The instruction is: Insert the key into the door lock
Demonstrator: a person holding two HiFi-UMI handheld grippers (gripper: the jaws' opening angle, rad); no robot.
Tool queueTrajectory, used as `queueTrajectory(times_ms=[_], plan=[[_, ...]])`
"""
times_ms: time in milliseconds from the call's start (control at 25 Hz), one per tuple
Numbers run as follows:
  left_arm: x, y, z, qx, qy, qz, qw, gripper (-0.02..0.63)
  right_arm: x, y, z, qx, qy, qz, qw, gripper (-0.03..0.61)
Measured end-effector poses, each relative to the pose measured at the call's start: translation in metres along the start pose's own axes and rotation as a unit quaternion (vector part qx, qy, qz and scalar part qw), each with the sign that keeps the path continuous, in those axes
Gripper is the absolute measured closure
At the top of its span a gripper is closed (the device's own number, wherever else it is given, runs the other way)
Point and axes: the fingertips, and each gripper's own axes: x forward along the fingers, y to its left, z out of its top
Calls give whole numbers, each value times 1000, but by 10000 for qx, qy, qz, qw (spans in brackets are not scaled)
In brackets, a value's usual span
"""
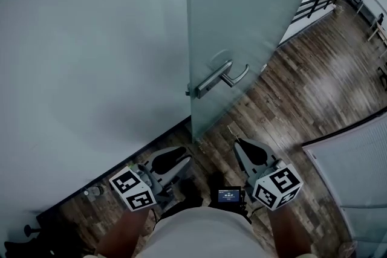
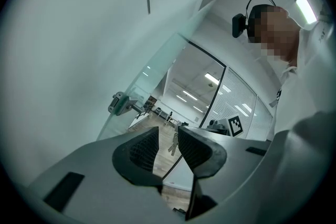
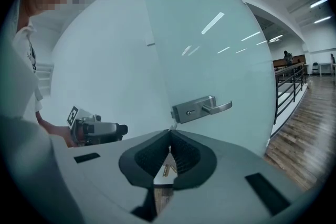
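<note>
I'm looking down at a dark plank floor (image 1: 302, 81), with a plain white wall (image 1: 78, 57) on the left and a frosted glass door (image 1: 242, 9) straight ahead. In the right gripper view a black railing (image 3: 291, 86) runs along the far right, above more of the same planks.

The right gripper (image 3: 169, 135) has its fingers pressed together on the key (image 3: 168, 168). The key lies lengthwise between the pads, its long axis running along the fingers. A thin tip pokes out just past the fingertips and points at the door. A brass-coloured part shows lower down in the gap behind the tips.

The lock plate (image 3: 191, 110) is ahead of those fingertips, above them and slightly to the right. Its keyhole faces me and the handle (image 3: 218, 107) sticks out to the right of it. The key is clear of the plate and not touching it.

The left gripper (image 2: 168, 132) has its fingers (image 2: 142, 152) apart and nothing between them. It is held low, beside the right one and nearer the wall.
</note>
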Motion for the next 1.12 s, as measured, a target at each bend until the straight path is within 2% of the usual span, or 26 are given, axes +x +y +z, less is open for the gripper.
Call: queueTrajectory(times_ms=[360,1120], plan=[[16,36,19,112,-70,669,9977,488,33,-23,14,-214,90,268,9994,561],[59,76,57,412,-200,1108,9928,488,82,-51,30,-479,265,765,9956,561]])
